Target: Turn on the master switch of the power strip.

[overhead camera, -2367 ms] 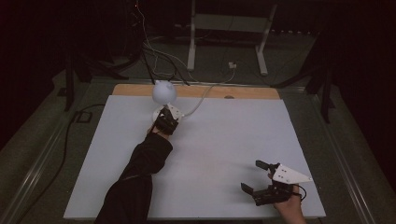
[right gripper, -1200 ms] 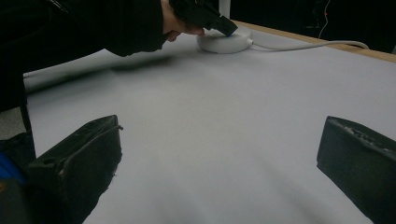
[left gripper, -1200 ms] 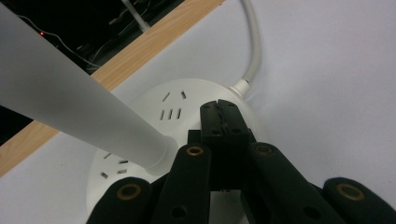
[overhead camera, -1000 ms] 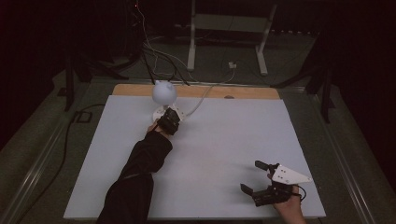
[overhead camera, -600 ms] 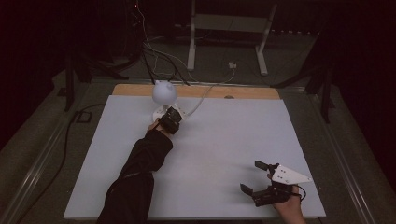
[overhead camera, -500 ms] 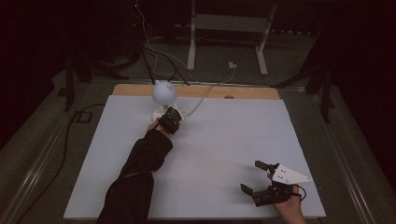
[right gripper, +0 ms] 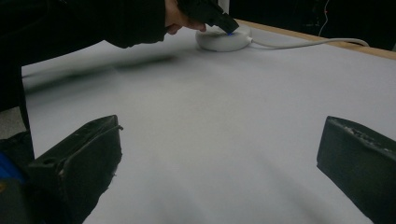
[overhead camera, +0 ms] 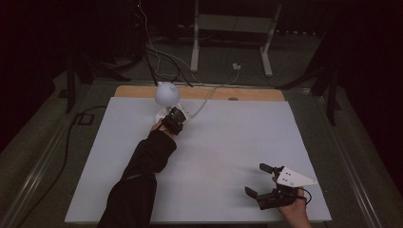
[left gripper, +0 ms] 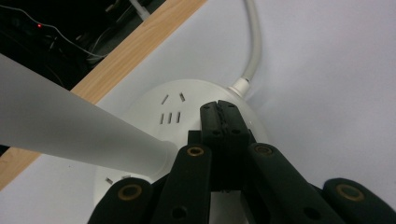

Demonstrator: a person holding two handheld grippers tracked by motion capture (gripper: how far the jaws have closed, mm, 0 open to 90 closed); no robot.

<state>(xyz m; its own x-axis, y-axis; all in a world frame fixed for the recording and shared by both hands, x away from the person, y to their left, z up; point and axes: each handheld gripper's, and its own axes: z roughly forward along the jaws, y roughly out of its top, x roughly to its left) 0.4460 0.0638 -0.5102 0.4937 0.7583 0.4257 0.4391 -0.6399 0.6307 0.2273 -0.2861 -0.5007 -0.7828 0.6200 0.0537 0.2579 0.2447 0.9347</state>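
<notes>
A white desk lamp stands at the far left of the white table top (overhead camera: 223,142), with a round head (overhead camera: 167,94) and a flat round base (left gripper: 154,107) that has socket slots. Its pale stem (left gripper: 60,126) slants across the left gripper view. My left gripper (left gripper: 221,108) is shut, jaws pressed together, with the tips resting on top of the base beside where the white cable (left gripper: 254,42) enters. In the right gripper view a small blue light shows on the base (right gripper: 223,39) under the left gripper (right gripper: 219,21). My right gripper (overhead camera: 256,179) sits open near the front right, nothing between its jaws.
A wooden strip (overhead camera: 247,94) runs along the table's far edge. The lamp's cable (overhead camera: 209,97) trails off over it to the dark floor, where a white stand (overhead camera: 228,28) and more cables lie. A black sleeve (overhead camera: 142,175) stretches across the table's left half.
</notes>
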